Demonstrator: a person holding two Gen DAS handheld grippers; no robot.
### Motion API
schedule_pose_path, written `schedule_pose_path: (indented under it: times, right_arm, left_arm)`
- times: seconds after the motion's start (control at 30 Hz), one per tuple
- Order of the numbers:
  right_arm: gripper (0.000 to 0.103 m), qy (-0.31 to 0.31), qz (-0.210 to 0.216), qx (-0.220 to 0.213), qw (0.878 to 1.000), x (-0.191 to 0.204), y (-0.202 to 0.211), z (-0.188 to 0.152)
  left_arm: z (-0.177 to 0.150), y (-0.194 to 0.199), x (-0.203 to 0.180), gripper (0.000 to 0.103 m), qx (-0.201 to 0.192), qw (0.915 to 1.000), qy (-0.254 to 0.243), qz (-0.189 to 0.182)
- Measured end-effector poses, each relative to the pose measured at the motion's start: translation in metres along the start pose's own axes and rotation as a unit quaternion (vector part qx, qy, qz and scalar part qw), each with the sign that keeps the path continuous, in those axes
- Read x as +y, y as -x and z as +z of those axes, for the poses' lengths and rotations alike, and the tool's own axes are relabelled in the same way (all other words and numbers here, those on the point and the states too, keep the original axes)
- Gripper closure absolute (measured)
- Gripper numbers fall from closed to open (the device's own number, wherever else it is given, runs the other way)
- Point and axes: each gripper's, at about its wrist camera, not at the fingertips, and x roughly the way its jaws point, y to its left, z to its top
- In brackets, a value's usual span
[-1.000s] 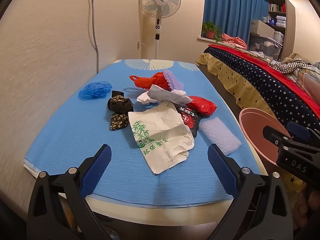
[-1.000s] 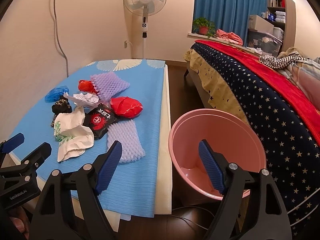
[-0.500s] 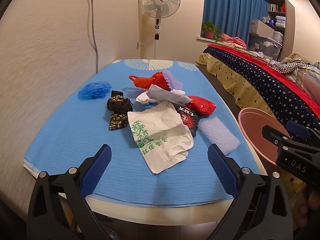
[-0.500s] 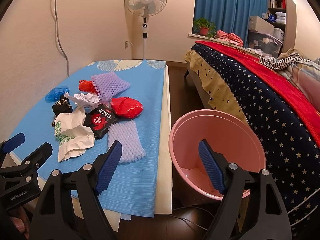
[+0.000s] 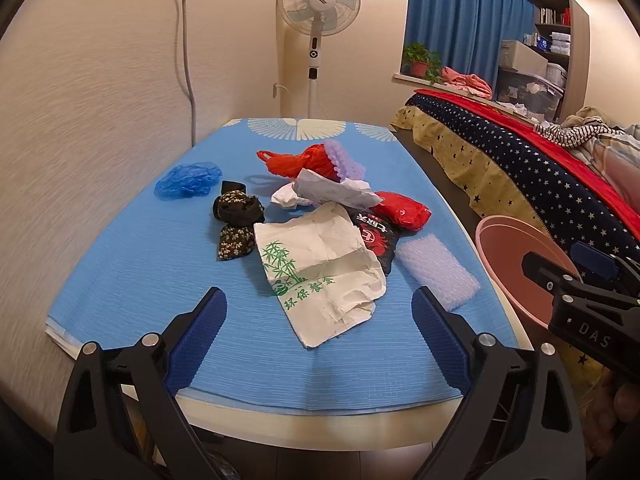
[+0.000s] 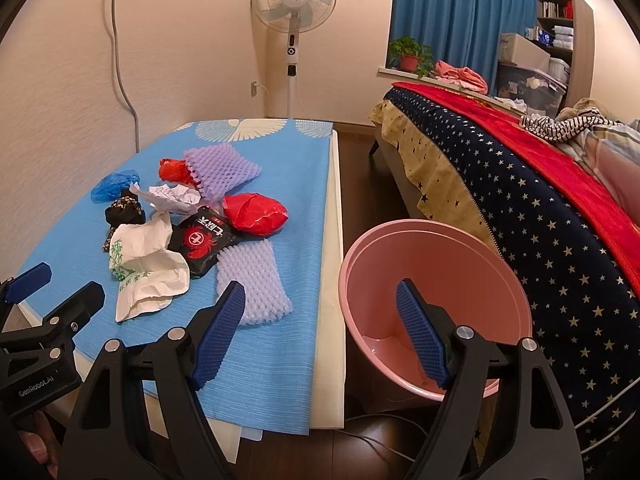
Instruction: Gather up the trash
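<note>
Lying beyond the left gripper (image 5: 318,326) fingers' gap: paper bag (image 5: 320,270).

Your left gripper (image 5: 318,334) points forward and downward, its jaws spread wide with nothing between the blue pads. Your right gripper (image 6: 322,336) is angled the same way, jaws equally wide and empty. From the left wrist view the right gripper sits at about 4 o'clock, with your fingers (image 5: 618,404) wrapped below it; from the right wrist view the left gripper sits at 8 o'clock.
</note>
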Motion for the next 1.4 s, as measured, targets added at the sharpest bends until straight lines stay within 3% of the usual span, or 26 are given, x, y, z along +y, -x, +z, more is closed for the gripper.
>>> schedule_pose_path:
  times: [0.37, 0.9, 1.23, 1.4]
  right_arm:
    - [0.027, 0.001, 0.000, 0.000, 1.000, 0.001, 0.000, 0.000]
    - [0.042, -0.028, 0.030, 0.009, 0.999, 0.003, -0.024, 0.010]
    - [0.042, -0.025, 0.078, 0.054, 0.995, 0.023, -0.067, 0.004]
    - [0.041, -0.024, 0.082, 0.076, 0.993, 0.024, -0.081, -0.003]
  left_arm:
    - [-0.001, 0.001, 0.000, 0.016, -0.001, 1.0000, 0.000, -0.002]
    - [0.012, -0.015, 0.010, 0.045, 0.007, 0.9996, 0.029, -0.001]
    - [0.024, -0.047, 0.021, 0.050, 0.018, 0.9984, 0.051, 0.014]
    - [0.030, -0.065, 0.035, 0.050, 0.027, 0.9962, 0.079, 0.026]
